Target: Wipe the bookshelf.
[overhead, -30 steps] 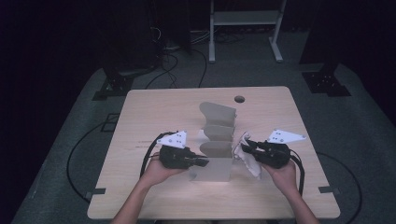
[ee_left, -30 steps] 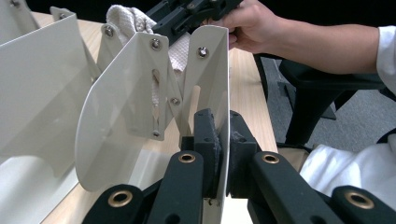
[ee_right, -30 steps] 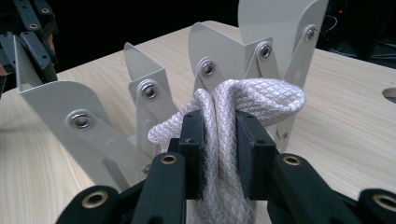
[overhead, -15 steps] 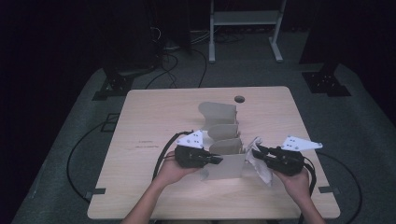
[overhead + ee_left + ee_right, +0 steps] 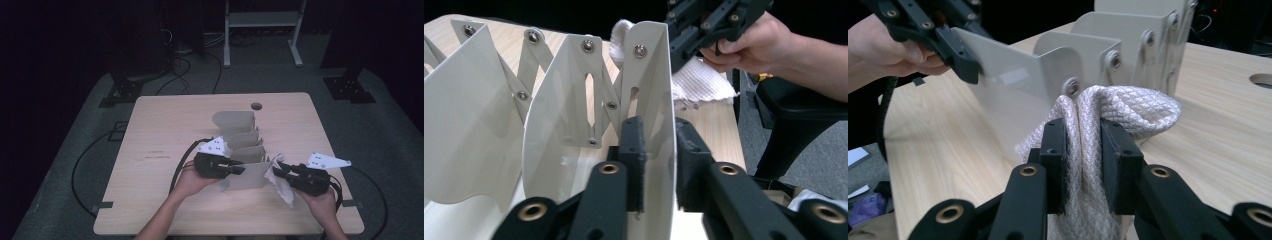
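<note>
1. I see a wooden table point(image 5: 165, 130) from above, with a beige folding rack point(image 5: 243, 150) standing near its middle.
2. The rack is made of thin plates joined by crossed strips and rivets, like a fan that opens and shuts.
3. My left gripper point(image 5: 239, 170) is at the near end of the rack, on its left side.
4. In the left gripper view, the nearest plate point(image 5: 655, 100) of the rack stands between the two black jaws.
5. The left pad point(image 5: 633, 150) sits against the plate. The right pad stands a little away from it, with a gap I can see.
6. These jaws have just been opening, so the grip on the plate is let go, though the plate is between them.
7. My right gripper point(image 5: 279, 169) is at the near right corner of the rack.
8. It is closed tight on a white cloth point(image 5: 1118, 107) with a knitted, bumpy look.
9. In the right gripper view, the cloth is pinched into a fold between the pads, and a rounded loop of it sticks out past them.
10. The cloth touches the end plate of the rack, right by a rivet.
11. From above, the rest of the cloth hangs down under the right gripper onto the table.
12. A round hole point(image 5: 256, 106) sits in the table behind the rack.
</note>
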Demonstrator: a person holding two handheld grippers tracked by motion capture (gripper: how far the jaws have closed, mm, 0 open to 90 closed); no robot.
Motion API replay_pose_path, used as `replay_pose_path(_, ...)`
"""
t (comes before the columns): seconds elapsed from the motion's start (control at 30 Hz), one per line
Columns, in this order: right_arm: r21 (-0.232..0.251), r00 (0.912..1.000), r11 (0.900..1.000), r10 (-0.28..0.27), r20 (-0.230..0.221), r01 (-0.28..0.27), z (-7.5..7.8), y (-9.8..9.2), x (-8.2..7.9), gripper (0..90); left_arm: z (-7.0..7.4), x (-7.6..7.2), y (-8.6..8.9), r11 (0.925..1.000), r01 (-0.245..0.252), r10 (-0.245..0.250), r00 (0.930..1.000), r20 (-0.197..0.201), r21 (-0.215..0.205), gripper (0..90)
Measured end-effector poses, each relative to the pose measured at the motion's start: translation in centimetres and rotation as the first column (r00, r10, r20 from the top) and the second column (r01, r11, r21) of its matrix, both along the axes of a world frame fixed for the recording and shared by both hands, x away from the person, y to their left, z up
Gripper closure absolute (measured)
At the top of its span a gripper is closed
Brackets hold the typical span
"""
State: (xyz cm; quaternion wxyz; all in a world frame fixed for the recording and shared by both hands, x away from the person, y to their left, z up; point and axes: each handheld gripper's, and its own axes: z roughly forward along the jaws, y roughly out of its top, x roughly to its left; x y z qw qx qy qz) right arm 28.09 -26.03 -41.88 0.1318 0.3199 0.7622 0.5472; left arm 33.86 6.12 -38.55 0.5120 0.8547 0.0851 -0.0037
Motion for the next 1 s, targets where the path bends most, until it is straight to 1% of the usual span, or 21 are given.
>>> replay_pose_path(0.07,-0.001,1.0000,1.000,0.006,-0.004,-0.006,-0.1,0.2,-0.2,73.3,0.2,-0.1,0.3,0.9999,-0.003,0.004,1.0000,0.009,-0.009,70.8)
replay_pose_path(0.13,0.002,1.0000,1.000,0.007,-0.007,-0.007,-0.2,0.4,-0.3,73.3,0.5,-0.3,0.7,0.9999,-0.004,0.004,1.0000,0.008,-0.016,66.6)
replay_pose_path(0.2,0.006,0.9999,1.000,0.009,-0.009,-0.009,-0.2,0.5,-0.4,73.3,0.7,-0.3,1.1,0.9997,-0.020,0.020,0.9998,0.009,-0.016,61.1)
replay_pose_path(0.27,0.010,0.9999,1.000,0.007,-0.009,-0.007,-0.3,0.6,-0.5,73.3,0.9,-0.3,1.6,0.9995,-0.022,0.023,0.9997,0.002,-0.021,60.2)
replay_pose_path(0.3,0.014,1.0000,1.000,0.006,-0.008,-0.005,-0.4,0.7,-0.6,73.3,0.9,-0.3,1.8,0.9992,-0.031,0.031,0.9995,0.002,-0.026,59.3)
replay_pose_path(0.4,0.013,0.9999,1.000,0.009,-0.012,-0.008,-0.6,0.8,-0.7,73.3,1.2,-0.3,2.4,0.9984,-0.034,0.034,0.9994,-0.005,-0.045,57.6)
replay_pose_path(0.53,0.011,0.9999,1.000,0.008,-0.010,-0.008,-0.7,0.9,-0.8,73.3,1.8,-0.5,3.0,0.9978,-0.041,0.041,0.9991,0.006,-0.052,54.8)
replay_pose_path(0.6,0.011,0.9998,1.000,0.009,-0.017,-0.009,-0.7,1.0,-0.9,73.2,2.1,-0.5,3.4,0.9970,-0.046,0.048,0.9987,0.016,-0.061,53.7)
replay_pose_path(0.63,0.010,0.9998,1.000,0.010,-0.016,-0.010,-0.8,1.0,-0.9,73.3,2.1,-0.4,3.5,0.9963,-0.052,0.053,0.9985,0.015,-0.068,53.3)
replay_pose_path(0.77,0.004,0.9997,1.000,0.013,-0.022,-0.012,-1.0,1.0,-1.2,73.3,2.5,0.1,4.3,0.9934,-0.077,0.079,0.9967,0.018,-0.084,50.6)
replay_pose_path(0.83,0.006,0.9996,1.000,0.015,-0.023,-0.015,-1.0,1.0,-1.3,73.3,2.5,0.5,4.5,0.9921,-0.093,0.096,0.9950,0.028,-0.083,49.7)
replay_pose_path(0.87,0.006,0.9996,1.000,0.015,-0.023,-0.015,-1.0,1.0,-1.3,73.2,2.5,0.8,4.6,0.9919,-0.098,0.101,0.9943,0.032,-0.080,49.1)
replay_pose_path(0.93,0.007,0.9997,1.000,0.014,-0.018,-0.014,-1.0,1.0,-1.5,73.2,2.3,1.5,4.7,0.9899,-0.108,0.111,0.9935,0.025,-0.092,48.8)
replay_pose_path(1.0,0.004,0.9998,1.000,0.012,-0.017,-0.012,-0.9,1.1,-1.6,73.2,1.9,2.3,4.7,0.9897,-0.114,0.116,0.9931,0.019,-0.086,48.9)
